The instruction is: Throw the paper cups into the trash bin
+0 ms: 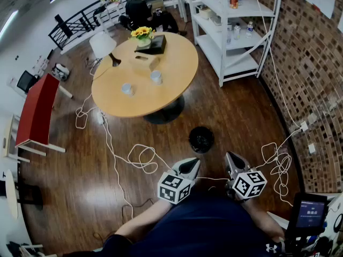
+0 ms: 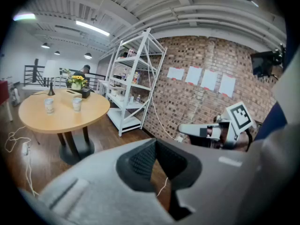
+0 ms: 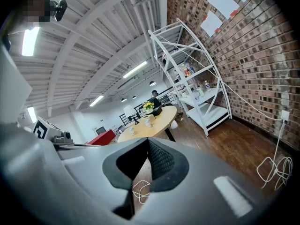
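Note:
Two paper cups [image 1: 127,89] [image 1: 156,77] stand on the round wooden table [image 1: 171,84], far ahead of me. They show as cups [image 2: 49,105] [image 2: 77,104] in the left gripper view and as small cups [image 3: 131,129] [image 3: 148,122] in the right gripper view. A black round trash bin [image 1: 201,139] stands on the floor between the table and me. My left gripper [image 1: 190,165] and right gripper [image 1: 231,160] hang side by side just in front of my body, near the bin. Both are shut with nothing between the jaws.
On the table are a tissue box [image 1: 146,61], a flower pot [image 1: 142,35] and a lamp [image 1: 104,46]. A white shelf unit [image 1: 230,31] lines the brick wall at right. White cables [image 1: 136,157] trail over the wood floor. A red table [image 1: 36,111] stands at left.

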### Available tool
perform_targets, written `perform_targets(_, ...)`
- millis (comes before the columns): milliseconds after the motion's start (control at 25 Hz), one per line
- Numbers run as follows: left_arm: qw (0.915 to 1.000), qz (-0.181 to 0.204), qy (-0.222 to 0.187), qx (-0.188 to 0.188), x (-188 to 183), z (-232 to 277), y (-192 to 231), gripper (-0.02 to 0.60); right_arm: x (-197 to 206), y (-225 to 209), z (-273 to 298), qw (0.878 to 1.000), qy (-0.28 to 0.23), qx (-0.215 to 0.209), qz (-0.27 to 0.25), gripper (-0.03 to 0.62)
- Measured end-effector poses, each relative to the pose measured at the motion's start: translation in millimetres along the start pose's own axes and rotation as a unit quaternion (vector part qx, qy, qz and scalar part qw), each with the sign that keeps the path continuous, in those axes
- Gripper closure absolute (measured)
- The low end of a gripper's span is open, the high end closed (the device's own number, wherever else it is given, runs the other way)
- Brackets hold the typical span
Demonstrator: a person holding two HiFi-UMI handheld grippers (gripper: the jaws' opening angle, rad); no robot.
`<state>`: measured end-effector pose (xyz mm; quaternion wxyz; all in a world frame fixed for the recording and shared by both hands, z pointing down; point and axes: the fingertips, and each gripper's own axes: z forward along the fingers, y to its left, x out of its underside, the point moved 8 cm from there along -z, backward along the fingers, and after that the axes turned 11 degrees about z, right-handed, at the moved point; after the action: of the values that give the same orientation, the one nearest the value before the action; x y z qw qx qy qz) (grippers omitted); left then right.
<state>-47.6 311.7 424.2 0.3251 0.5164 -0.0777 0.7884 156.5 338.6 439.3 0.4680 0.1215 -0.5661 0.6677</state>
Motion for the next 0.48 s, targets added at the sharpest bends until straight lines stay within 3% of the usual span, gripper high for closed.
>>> perform_targets(160, 0.9993, 0.010, -0.017, -0.033, -17, 6, 33, 0.577, -13, 0, 41, 1.000, -0.013, -0.022, 0.002, 0.583)
perform_targets(360, 0.9945, -0.031, -0.026, -0.096, -12, -8, 52, 0.577, -12, 6, 68, 0.998, 0.023, -0.053, -0.015, 0.583)
perform_targets(480, 0.9927, -0.043, -0.030, -0.109, -14, -4, 64, 0.577, -18, 12, 91, 0.996, 0.039, -0.070, -0.039, 0.583)
